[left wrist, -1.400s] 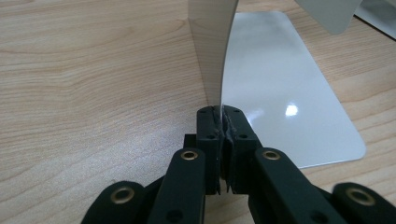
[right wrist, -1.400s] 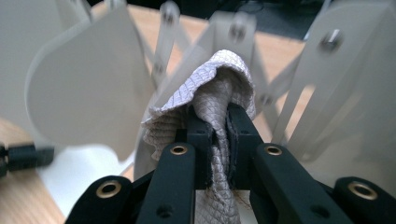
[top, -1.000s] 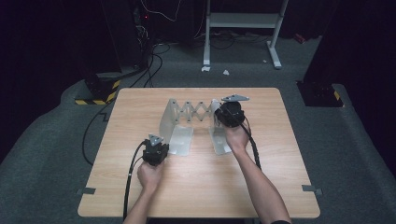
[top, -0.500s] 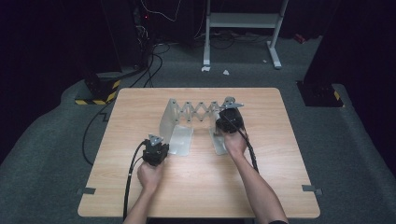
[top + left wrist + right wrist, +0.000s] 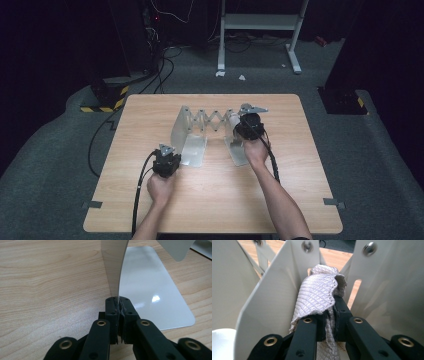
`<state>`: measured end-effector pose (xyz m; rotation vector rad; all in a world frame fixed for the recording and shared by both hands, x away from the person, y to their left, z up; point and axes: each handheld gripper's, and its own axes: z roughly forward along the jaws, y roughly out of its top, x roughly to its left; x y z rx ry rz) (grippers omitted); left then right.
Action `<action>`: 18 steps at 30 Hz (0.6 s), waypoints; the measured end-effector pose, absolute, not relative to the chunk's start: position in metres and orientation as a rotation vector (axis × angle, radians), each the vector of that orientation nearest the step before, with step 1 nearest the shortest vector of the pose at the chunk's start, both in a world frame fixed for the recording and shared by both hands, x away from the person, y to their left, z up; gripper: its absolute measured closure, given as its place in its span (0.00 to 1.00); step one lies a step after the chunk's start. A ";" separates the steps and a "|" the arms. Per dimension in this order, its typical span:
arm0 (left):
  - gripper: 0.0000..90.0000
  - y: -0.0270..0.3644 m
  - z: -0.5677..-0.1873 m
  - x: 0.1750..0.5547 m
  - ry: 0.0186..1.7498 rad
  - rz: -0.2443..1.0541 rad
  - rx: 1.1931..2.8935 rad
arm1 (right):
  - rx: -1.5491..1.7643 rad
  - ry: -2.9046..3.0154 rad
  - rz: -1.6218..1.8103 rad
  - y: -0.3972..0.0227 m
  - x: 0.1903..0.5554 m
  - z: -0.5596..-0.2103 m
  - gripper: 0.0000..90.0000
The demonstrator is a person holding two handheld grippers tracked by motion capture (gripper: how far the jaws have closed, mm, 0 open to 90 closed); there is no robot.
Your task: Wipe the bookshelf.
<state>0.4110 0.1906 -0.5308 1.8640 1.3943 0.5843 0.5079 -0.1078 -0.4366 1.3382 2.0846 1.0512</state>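
Compared with the earlier high views, the right claw [image 5: 248, 123] is brought nearer the person, down from the top of the expanding metal rack [image 5: 210, 131] toward its right end plate; wiping is judged under way. It is closed on a white cloth [image 5: 318, 296], pushed between the lattice bars ahead. The left claw [image 5: 119, 305] is clamped on the left plate's edge. The rack's long axis runs from one claw to the other across the table [image 5: 150, 107].
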 end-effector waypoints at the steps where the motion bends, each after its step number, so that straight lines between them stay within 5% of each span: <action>1: 0.95 0.191 -0.531 0.411 1.394 0.584 1.863 | 1.337 2.077 1.059 -0.109 0.508 -0.433 0.92; 18: 0.96 0.191 -0.531 0.411 1.393 0.580 1.863 | 1.315 2.034 1.064 -0.115 0.508 -0.422 0.92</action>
